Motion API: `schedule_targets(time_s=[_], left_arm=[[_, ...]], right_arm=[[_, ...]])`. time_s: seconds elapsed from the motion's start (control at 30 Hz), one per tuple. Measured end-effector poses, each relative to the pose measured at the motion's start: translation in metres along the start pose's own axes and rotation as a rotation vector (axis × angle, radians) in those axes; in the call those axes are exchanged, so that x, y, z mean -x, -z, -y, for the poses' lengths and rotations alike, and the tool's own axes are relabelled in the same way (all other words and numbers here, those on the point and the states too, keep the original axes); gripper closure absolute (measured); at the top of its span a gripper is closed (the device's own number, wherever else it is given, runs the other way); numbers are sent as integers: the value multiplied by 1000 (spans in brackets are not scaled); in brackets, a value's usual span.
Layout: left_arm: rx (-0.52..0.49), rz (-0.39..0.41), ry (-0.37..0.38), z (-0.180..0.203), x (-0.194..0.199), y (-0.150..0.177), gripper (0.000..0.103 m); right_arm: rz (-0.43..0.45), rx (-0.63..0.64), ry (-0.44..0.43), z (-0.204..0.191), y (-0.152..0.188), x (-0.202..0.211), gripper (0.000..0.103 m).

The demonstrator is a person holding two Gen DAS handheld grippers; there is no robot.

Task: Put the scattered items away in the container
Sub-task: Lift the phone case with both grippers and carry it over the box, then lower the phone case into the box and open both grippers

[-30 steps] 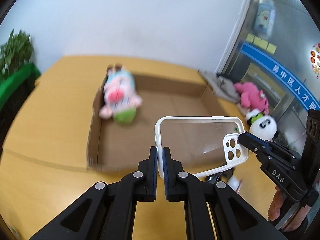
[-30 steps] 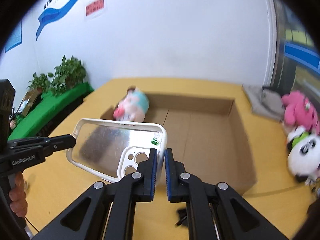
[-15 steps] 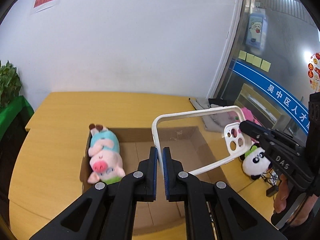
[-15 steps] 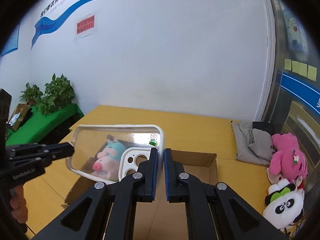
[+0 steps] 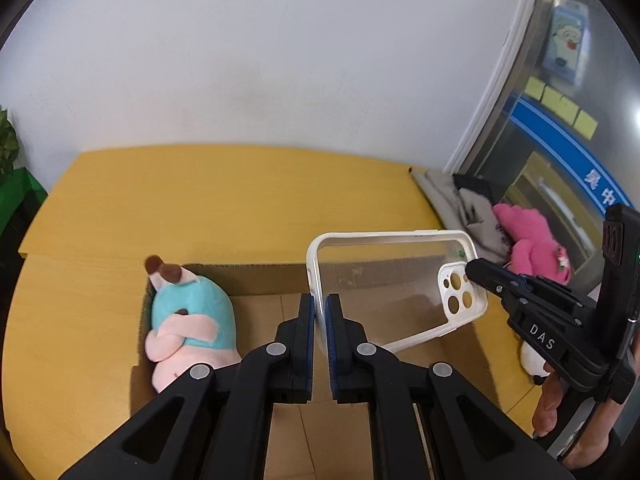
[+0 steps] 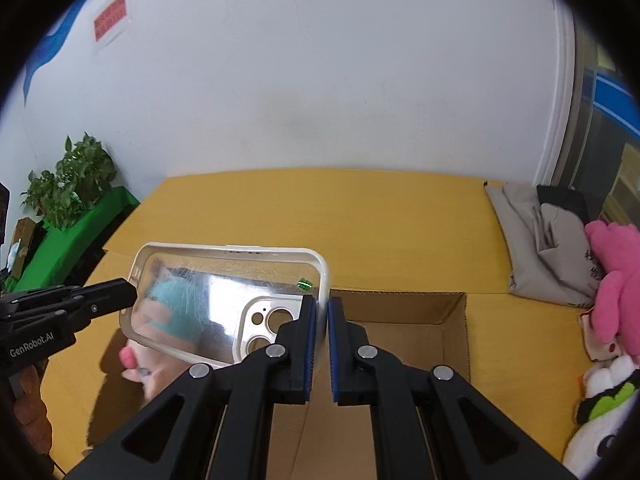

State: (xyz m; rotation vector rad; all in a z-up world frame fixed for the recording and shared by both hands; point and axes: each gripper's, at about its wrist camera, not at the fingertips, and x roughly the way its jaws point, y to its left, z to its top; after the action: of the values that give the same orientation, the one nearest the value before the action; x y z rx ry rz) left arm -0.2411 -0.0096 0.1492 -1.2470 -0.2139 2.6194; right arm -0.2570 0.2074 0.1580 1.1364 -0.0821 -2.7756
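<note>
A clear phone case (image 5: 392, 280) with a white rim hangs in the air between both grippers, above the open cardboard box (image 5: 248, 270). My left gripper (image 5: 320, 308) is shut on the case's left edge. My right gripper (image 6: 322, 312) is shut on the end by the camera cut-out, and its black fingertips (image 5: 478, 272) show in the left wrist view. A pig plush (image 5: 188, 320) in a teal top lies in the box's left end. In the right wrist view it shows blurred through the case (image 6: 224, 280). The box's far wall (image 6: 400, 300) shows there too.
A yellow table (image 5: 240, 200) carries the box. Along its right side lie a grey folded cloth (image 6: 532, 232), a pink plush (image 6: 612, 280) and a panda plush (image 6: 600, 400). A potted plant (image 6: 72, 184) stands off the left. A white wall rises behind.
Both grippers have carried the case forward together, from the box's near edge to above its inside. The pig plush and the far wall now look closer. Both grips are unchanged.
</note>
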Motion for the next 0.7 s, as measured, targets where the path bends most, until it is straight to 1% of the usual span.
schedule_targets(time_s=[0.13, 0.27, 0.43, 0.5, 0.6, 0.7], left_arm=[[13, -86, -24, -9, -58, 0, 98], [20, -145, -46, -12, -100, 1, 98], [35, -210, -73, -14, -142, 9, 98], [36, -226, -91, -15, -154, 13, 98], [17, -252, -141, -14, -171, 20, 99], [35, -279, -164, -19, -187, 23, 99]], right_arm=[[-89, -18, 6, 15, 10, -60, 98], [-158, -56, 1, 30, 25, -102, 98], [-212, -82, 5, 40, 39, -134, 98], [-230, -73, 14, 39, 45, -144, 98], [-243, -55, 29, 34, 50, -155, 98], [-253, -32, 50, 31, 56, -167, 98]])
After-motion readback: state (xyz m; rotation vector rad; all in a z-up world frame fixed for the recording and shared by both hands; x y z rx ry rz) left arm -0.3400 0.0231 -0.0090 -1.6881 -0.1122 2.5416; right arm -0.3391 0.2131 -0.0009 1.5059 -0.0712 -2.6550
